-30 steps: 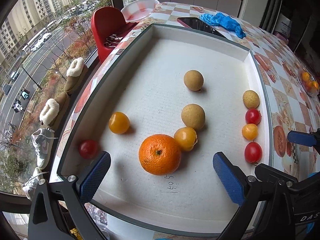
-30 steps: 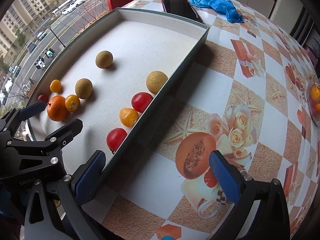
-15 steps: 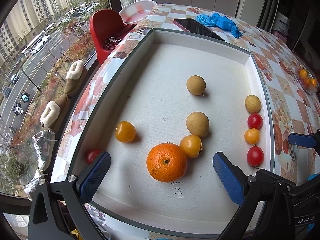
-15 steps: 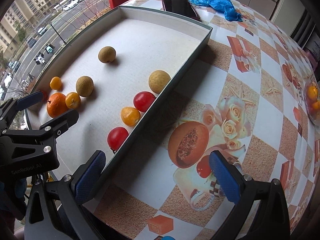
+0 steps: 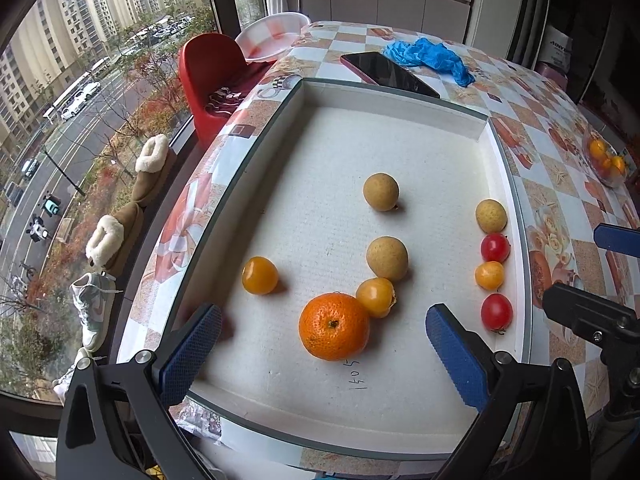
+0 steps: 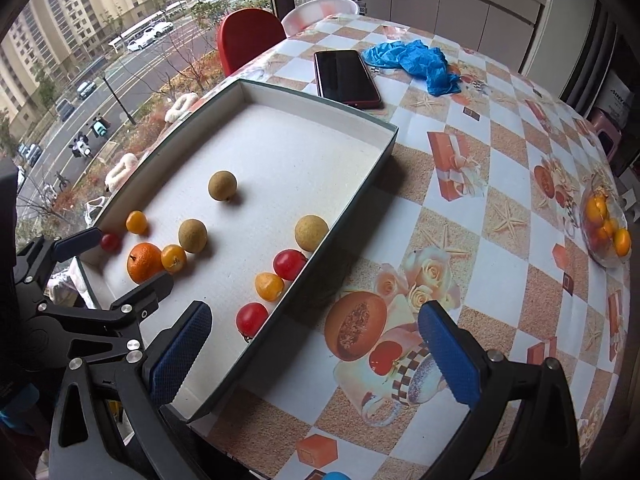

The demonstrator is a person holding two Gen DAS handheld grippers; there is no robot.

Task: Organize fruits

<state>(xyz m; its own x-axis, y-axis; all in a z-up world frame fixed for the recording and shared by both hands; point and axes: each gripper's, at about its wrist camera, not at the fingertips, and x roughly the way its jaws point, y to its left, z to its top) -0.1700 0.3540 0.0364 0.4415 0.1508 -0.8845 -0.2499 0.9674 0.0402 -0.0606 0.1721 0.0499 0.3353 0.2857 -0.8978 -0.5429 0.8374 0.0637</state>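
Observation:
A shallow white tray (image 5: 400,96) holds the fruit. An orange (image 5: 334,326) lies near its front edge, touching a yellow tomato (image 5: 375,297) and close to a brown longan (image 5: 387,258). Another longan (image 5: 381,191) and a yellow tomato (image 5: 259,275) lie apart. Along the right wall stand a longan (image 5: 491,216), a red tomato (image 5: 495,247), a yellow tomato (image 5: 489,275) and a red tomato (image 5: 496,311) in a row. My left gripper (image 5: 320,354) is open and empty above the orange. My right gripper (image 6: 316,352) is open and empty over the tray's right wall (image 6: 320,256).
A phone (image 5: 388,74) and a blue glove (image 5: 430,58) lie on the patterned tablecloth behind the tray. A glass bowl of oranges (image 6: 604,228) stands at the far right. A red chair (image 5: 210,76) stands by the window at left. A red tomato (image 6: 110,242) sits in the tray's left corner.
Both grippers have drawn back and risen a little, so the tray and fruit sit farther away in view. The red tomato at the left corner is now hidden behind my left finger.

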